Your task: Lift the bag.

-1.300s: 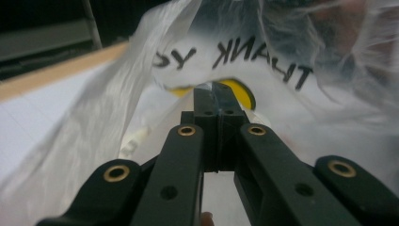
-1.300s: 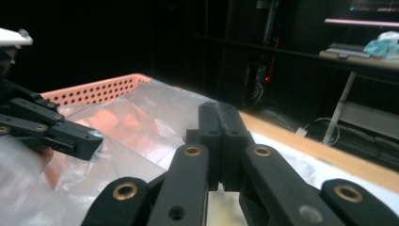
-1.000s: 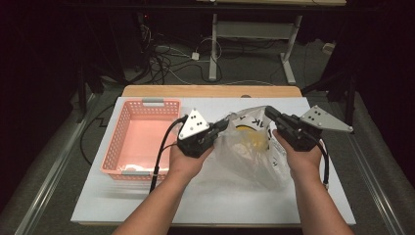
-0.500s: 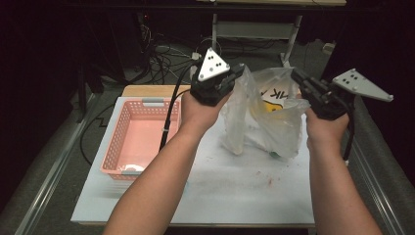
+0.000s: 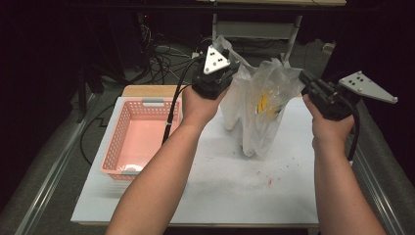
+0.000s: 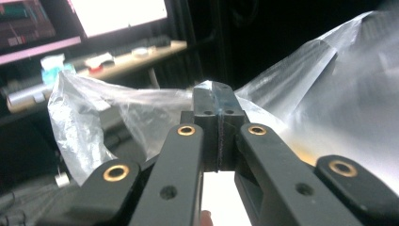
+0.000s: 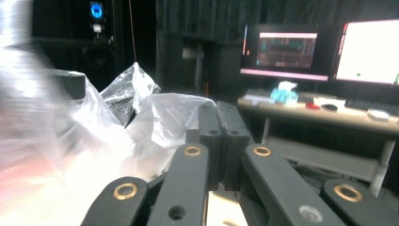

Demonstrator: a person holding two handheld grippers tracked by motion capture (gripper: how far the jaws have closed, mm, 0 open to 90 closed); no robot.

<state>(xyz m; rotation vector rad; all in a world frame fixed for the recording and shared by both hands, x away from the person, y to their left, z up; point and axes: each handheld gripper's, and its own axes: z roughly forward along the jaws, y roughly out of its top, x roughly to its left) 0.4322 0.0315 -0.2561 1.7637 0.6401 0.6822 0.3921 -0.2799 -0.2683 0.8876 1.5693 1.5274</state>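
Observation:
A clear plastic bag (image 5: pixel 254 122) hangs upright between my two grippers, its bottom near the white table top (image 5: pixel 220 186). Something yellow (image 5: pixel 263 103) shows through its wall. My left gripper (image 5: pixel 234 68) is shut on the bag's left top edge. In the left gripper view the jaws (image 6: pixel 216 92) pinch thin plastic film (image 6: pixel 113 113). My right gripper (image 5: pixel 306 79) is shut on the bag's right top edge. In the right gripper view the closed jaws (image 7: pixel 218 112) clamp the crumpled plastic (image 7: pixel 160 117). The bag's mouth is stretched between the two grips.
A pink plastic basket (image 5: pixel 128 142) stands on the table's left side, with something white lying in its near end. Small red crumbs (image 5: pixel 269 181) dot the table below the bag. A wooden board (image 5: pixel 147 91) lies behind the basket. Cables and desk legs fill the dark floor beyond.
Both hands have risen and lifted the bag off the table, from lying flat to hanging upright. The left hand moved away from me; the grippers stayed closed on the bag's edges.

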